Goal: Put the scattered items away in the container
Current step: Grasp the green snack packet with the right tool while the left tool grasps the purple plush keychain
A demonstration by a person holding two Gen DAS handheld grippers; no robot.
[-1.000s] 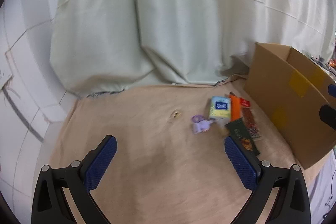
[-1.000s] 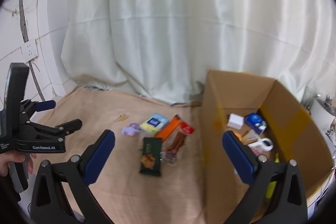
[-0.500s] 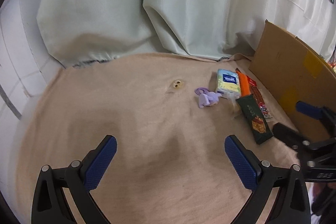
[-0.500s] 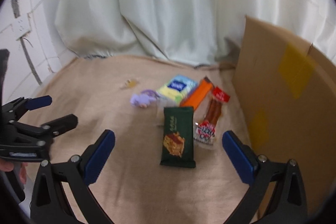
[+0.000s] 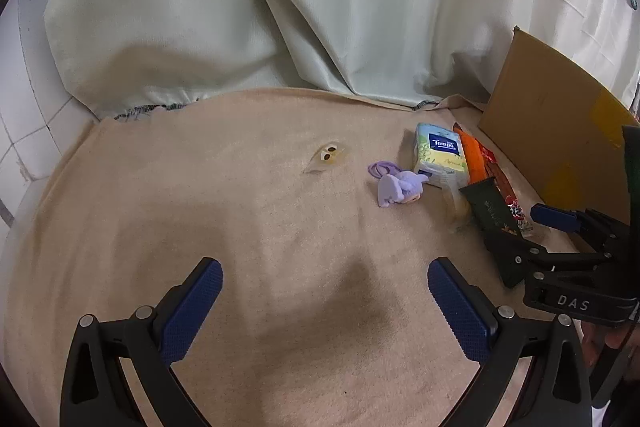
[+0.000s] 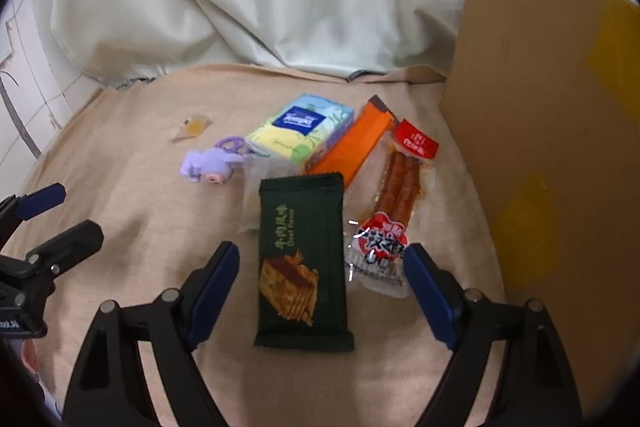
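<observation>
The right tool (image 6: 322,273), its jaws just narrowing yet wide, straddles the dark green snack packet (image 6: 303,261) ungripped; left tool (image 5: 325,293) gapes empty.

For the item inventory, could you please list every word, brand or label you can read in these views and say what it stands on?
"Tempo": tissue pack.
"DAS": body of the right tool, seen from the left wrist.
"Beef flavor", roughly, under Chinese characters I cannot read: dark green snack packet.
Sausage packet: red label and printing too blurred.
Orange packet: no readable text.
</observation>
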